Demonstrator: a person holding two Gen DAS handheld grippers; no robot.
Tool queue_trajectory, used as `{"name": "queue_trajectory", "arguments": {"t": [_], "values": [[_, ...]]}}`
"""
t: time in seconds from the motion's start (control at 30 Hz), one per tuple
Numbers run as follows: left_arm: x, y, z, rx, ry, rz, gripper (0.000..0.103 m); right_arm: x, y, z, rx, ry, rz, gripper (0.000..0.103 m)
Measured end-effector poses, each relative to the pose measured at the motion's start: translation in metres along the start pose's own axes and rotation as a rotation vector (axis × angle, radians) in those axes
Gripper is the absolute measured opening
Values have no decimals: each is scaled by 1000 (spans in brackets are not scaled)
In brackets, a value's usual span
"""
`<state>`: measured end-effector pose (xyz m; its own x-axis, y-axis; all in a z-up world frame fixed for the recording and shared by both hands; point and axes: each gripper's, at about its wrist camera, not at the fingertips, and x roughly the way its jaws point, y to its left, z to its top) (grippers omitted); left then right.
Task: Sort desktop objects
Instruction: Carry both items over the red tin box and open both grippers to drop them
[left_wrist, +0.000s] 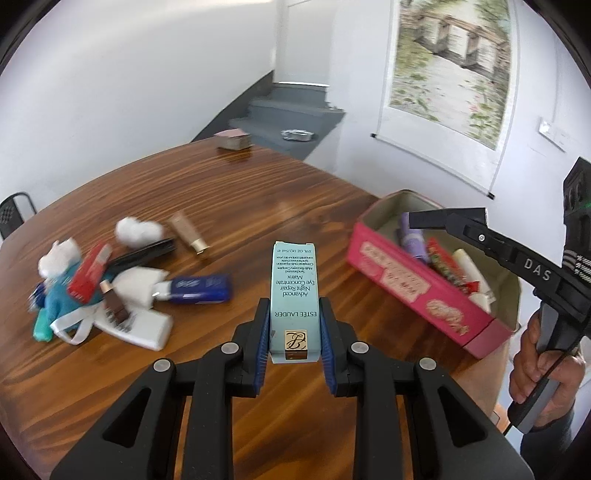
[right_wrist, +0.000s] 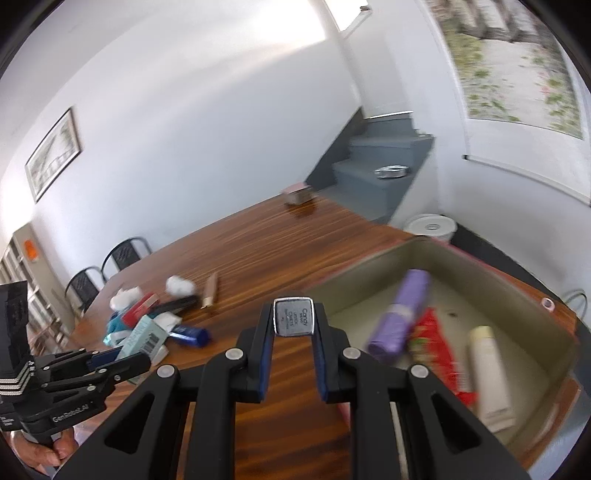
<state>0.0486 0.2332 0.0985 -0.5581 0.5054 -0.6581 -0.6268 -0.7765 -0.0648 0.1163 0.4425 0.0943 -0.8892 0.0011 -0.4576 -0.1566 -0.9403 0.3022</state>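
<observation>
The left gripper (left_wrist: 294, 325) is clamped on a pale blue carton (left_wrist: 293, 295), held above the wooden table (left_wrist: 258, 206); the right gripper (right_wrist: 293, 332) grips a small silver-edged case (right_wrist: 293, 317) just over the near rim of the pink box (left_wrist: 413, 284); that box sits at the table's right edge, already holding a purple tube (right_wrist: 400, 314), a red packet (right_wrist: 436, 343) and a cream tube (right_wrist: 489, 373); the clutter pile (left_wrist: 110, 295) lies well left, with bare wood between pile and box, and more bare wood toward the far edge.
</observation>
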Motion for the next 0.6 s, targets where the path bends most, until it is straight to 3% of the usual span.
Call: {"name": "queue_trajectory", "arguments": {"t": [0.6], "values": [[19,-76,27,105,-9,-101,26,-17,-65,-4,100,2,-95,22]]}}
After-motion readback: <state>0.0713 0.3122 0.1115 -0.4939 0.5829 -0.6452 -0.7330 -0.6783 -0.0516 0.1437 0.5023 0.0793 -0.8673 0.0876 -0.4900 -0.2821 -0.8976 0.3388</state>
